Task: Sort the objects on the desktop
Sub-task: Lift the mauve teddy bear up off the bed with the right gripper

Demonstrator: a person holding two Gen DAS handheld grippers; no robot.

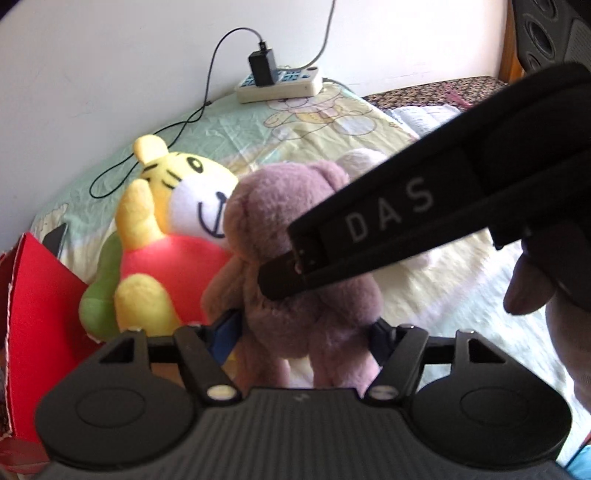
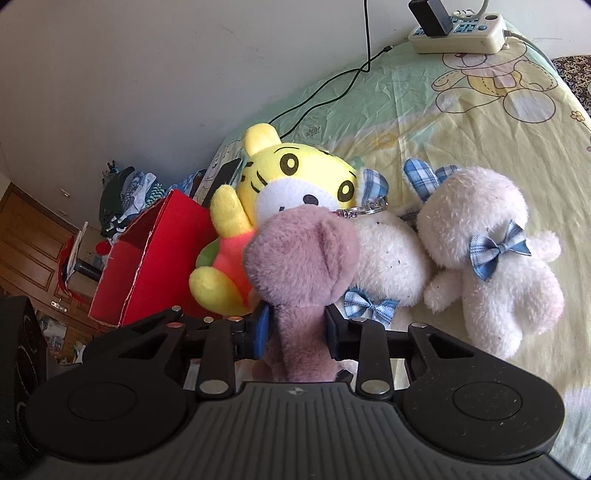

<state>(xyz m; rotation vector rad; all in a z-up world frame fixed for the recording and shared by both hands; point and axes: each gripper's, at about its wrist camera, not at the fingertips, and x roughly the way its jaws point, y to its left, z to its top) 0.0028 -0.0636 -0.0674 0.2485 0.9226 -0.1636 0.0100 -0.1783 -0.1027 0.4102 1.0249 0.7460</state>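
**Both grippers closed on one mauve plush bear**

Bedding printed with cartoon bears (image 2: 480,122) covers the bed on which the toys lie, with a pale wall behind it.

We find the right gripper (image 2: 297,325) with its jaws drawn narrow and clamped on the mauve plush bear (image 2: 303,258), the blue pads pressing into the toy's body from either side just below the head. In the left wrist view, the left gripper (image 1: 304,332) has its jaws set against the lower body of the same bear (image 1: 295,229), one pad on each flank, at a moderate width. The right gripper's black fingers cross that view from the upper right and bite into the bear's midsection.

Just behind the bear, touching it, we note a yellow tiger plush (image 2: 291,177) in a red shirt. To the right lie two white plush toys (image 2: 491,251) with blue checked bows, the nearer one pressed against the bear's head. A red cardboard box (image 2: 147,266) stands open beside the tiger, at the bed's edge.

Farther back, near the wall, a power strip (image 2: 458,33) rests on the bedding with a black charger plugged in and a black cable (image 2: 325,88) trailing across the sheet.
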